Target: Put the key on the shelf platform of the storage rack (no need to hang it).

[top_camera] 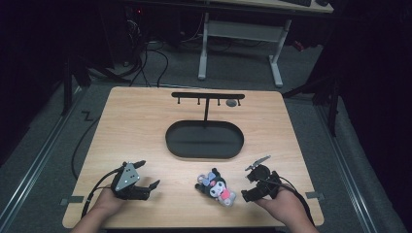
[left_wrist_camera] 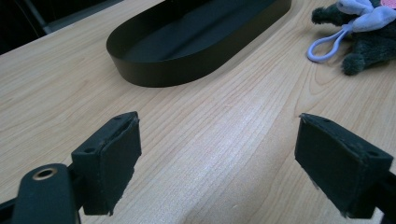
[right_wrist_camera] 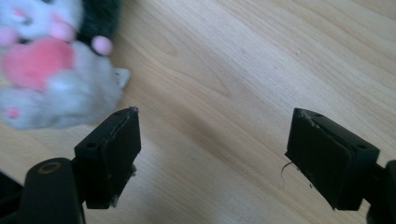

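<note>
Plush (top_camera: pixel 217 187), one: small stuffed toy, dark body, pale face and belly, pink heart patch on the front, lilac bow and a lilac cord loop (left_wrist_camera: pixel 325 44) at the head end. Lies on its side on the table (top_camera: pixel 145 121) near the front edge, between the two grippers and closer to the right one, touching neither. Judged light, soft and squashy throughout, fuzzy rather than slippery, not fragile; it should give under the pads and spring back. Best hold is probably across the body or head, where there is bulk to squeeze; the loop is thin and limp, lies flat on the wood and would be harder to catch, though it looks like the part meant for hanging

Left gripper (top_camera: pixel 147 187), one: at the near left of the table, jaws spread wide over bare wood with nothing between them

Right gripper (top_camera: pixel 248 187), one: at the near right, just beside the plush; jaws spread, bare wood between the pads, the toy lying off to one side of them in the right gripper view

Tray (top_camera: pixel 171 141), one: black, oval, shallow wall, mid-table beyond the plush, nothing seen inside

Stand (top_camera: pixel 208 95), one: black T-shaped rack rising at the tray's far edge, crossbar with four short pegs beneath. A small dark item hangs at the right end; too small to tell what it is
</note>
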